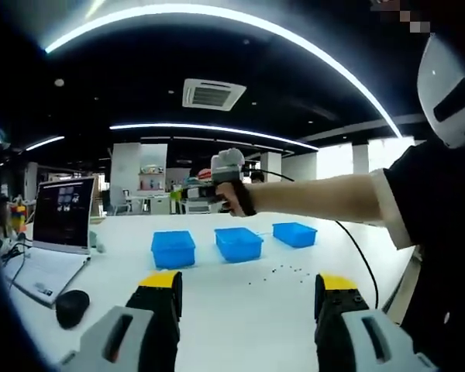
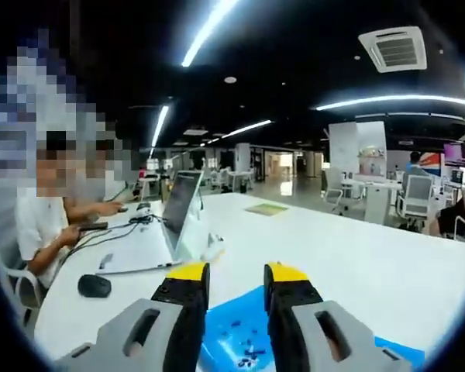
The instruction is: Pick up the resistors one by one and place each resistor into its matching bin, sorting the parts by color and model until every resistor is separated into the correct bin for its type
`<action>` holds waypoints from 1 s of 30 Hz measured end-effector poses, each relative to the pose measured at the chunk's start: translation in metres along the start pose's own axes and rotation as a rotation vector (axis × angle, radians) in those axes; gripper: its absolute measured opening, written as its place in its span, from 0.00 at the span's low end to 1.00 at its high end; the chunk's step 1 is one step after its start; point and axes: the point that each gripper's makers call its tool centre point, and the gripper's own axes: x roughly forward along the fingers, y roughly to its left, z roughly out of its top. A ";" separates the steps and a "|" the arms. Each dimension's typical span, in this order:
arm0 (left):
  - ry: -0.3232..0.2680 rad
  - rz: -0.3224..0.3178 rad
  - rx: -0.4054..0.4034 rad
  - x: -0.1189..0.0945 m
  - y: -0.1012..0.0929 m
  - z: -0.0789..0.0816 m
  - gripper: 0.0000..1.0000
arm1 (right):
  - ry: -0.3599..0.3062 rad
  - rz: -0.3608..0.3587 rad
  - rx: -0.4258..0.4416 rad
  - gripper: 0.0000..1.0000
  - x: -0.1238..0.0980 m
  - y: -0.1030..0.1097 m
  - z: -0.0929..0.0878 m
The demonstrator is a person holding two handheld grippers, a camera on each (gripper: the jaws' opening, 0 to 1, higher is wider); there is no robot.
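With the narrow-set right gripper [image 2: 236, 283] above a blue bin [image 2: 240, 333] holding small parts, check for a matching type before releasing; loose resistors [image 1: 283, 271] lie on the bench [image 1: 240, 310] beside the bins, ahead of the wide-spread, empty left gripper [image 1: 248, 287].

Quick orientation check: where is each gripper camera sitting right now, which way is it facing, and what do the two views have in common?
Left gripper view: rides the left gripper, held back from the white table, facing three blue bins, loose resistors, the right gripper in a hand.
Right gripper view: rides the right gripper, above a blue bin, facing along the table past a laptop.
Shared: table, bins, laptop, mouse.
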 end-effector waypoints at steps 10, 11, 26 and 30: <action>-0.021 -0.076 -0.017 0.023 -0.015 -0.003 0.70 | -0.059 -0.030 -0.014 0.33 -0.127 -0.019 -0.018; -0.019 -0.085 -0.018 0.026 -0.017 -0.004 0.70 | -0.074 -0.045 -0.012 0.33 -0.145 -0.021 -0.021; -0.010 -0.153 -0.022 0.047 -0.023 -0.008 0.70 | -0.112 -0.246 0.050 0.32 -0.370 0.022 -0.099; -0.008 -0.160 -0.021 0.050 -0.024 -0.008 0.70 | -0.113 -0.315 0.079 0.32 -0.406 0.037 -0.113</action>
